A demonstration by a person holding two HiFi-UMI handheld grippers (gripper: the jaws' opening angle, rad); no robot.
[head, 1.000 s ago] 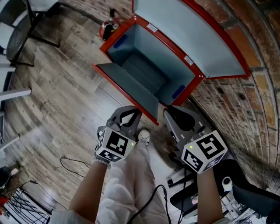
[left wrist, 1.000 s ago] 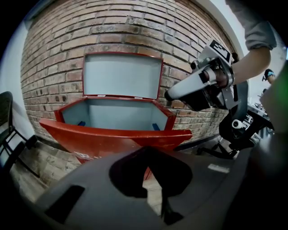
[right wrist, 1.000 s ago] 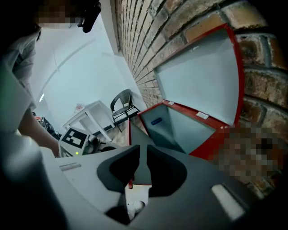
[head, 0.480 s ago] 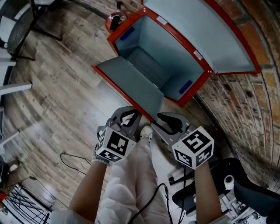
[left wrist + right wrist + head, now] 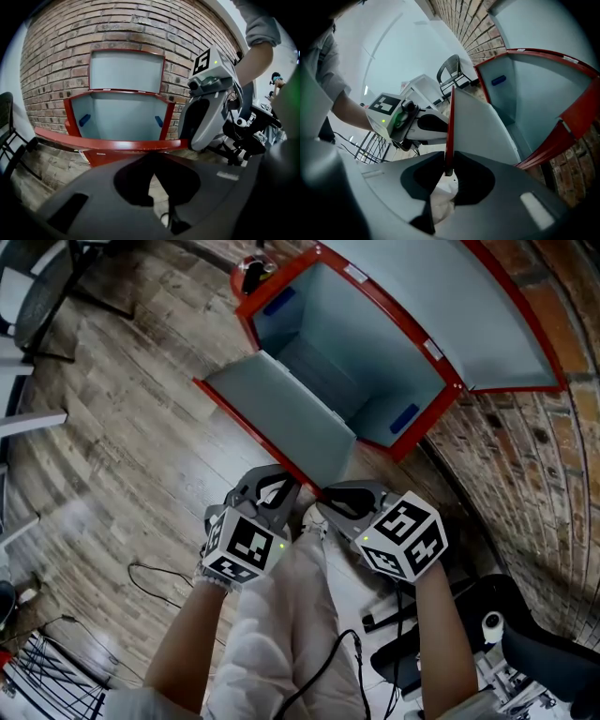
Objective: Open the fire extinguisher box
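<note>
Brick wall (image 5: 525, 456) is seen at the back, and wooden floor (image 5: 122, 427) lies below. The red fire extinguisher box (image 5: 375, 362) is set on the floor against the wall. Its lid (image 5: 450, 306) is already lifted up against the bricks. Its front flap (image 5: 281, 418) is let down toward the floor, so the grey inside is shown. The box looks almost fully open.

The red edge of the flap is pinched by the right claw (image 5: 447, 171), whose jaws have just been closing on it. The left claw (image 5: 279, 486) is held just beside that edge, with its jaws together and nothing between them.

Next, the flap would likely need to be lowered the rest of the way, with the grip kept firm so it is not dropped.

The bottom of the box is partly hidden by the flap. Whether the flap touches the floor cannot be told. A red round thing (image 5: 248, 273) beside the box is cut off at the top, and what it is cannot be made out.
</note>
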